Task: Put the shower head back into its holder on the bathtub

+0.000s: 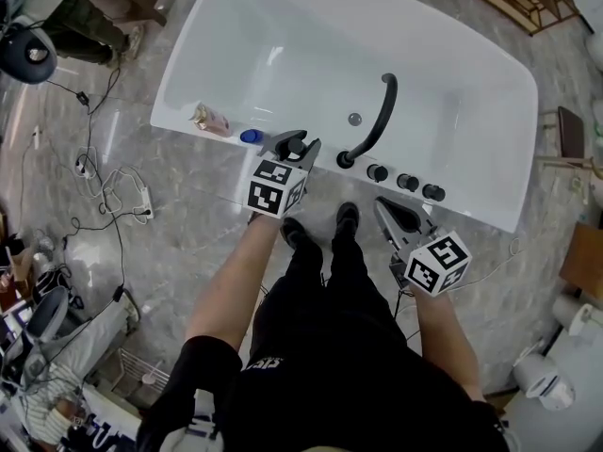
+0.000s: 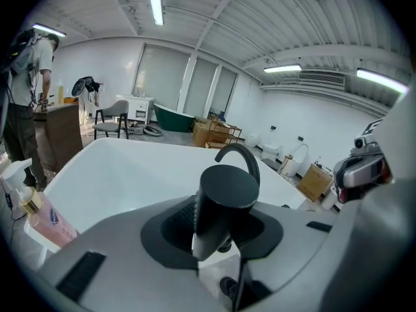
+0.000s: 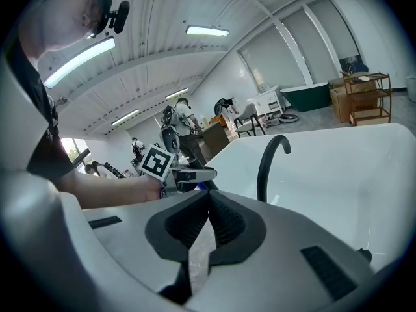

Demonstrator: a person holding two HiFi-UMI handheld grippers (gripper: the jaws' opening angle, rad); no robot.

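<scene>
Step in hand: carrying the shower head (image 2: 224, 197) to the tub rim; by my reading it is not yet seated.
Left claw (image 1: 298, 149): clamped on the black shower head, which stands nearly upright between the jaws, over the near rim of the bathtub (image 1: 480, 210).
Right claw (image 3: 209, 194): jaws together with nothing in them, hanging short of the rim at about 4 o'clock of the left claw.
Holder: not clearly made out. A small dark round spot shows low between the left jaws, but I cannot tell whether it is the socket.
Next move: probably lower the shower head straight down into the holder on the rim, keeping it upright, then release.
Faucet spout (image 1: 377, 121): a black arch at 2 o'clock of the left claw, its base near the claw; the likeliest thing to knock.
Knobs (image 1: 407, 183): three black ones in a row on the rim at 3 to 4 o'clock, clear of the path.
Pink bottle (image 1: 209, 119): on the rim at 10 o'clock, apart.
Blue cap (image 1: 251, 137): just beside the left claw at 9 o'clock; mind it when lowering.
Floor cables (image 1: 113, 191): well apart at 8 o'clock, no hindrance.
</scene>
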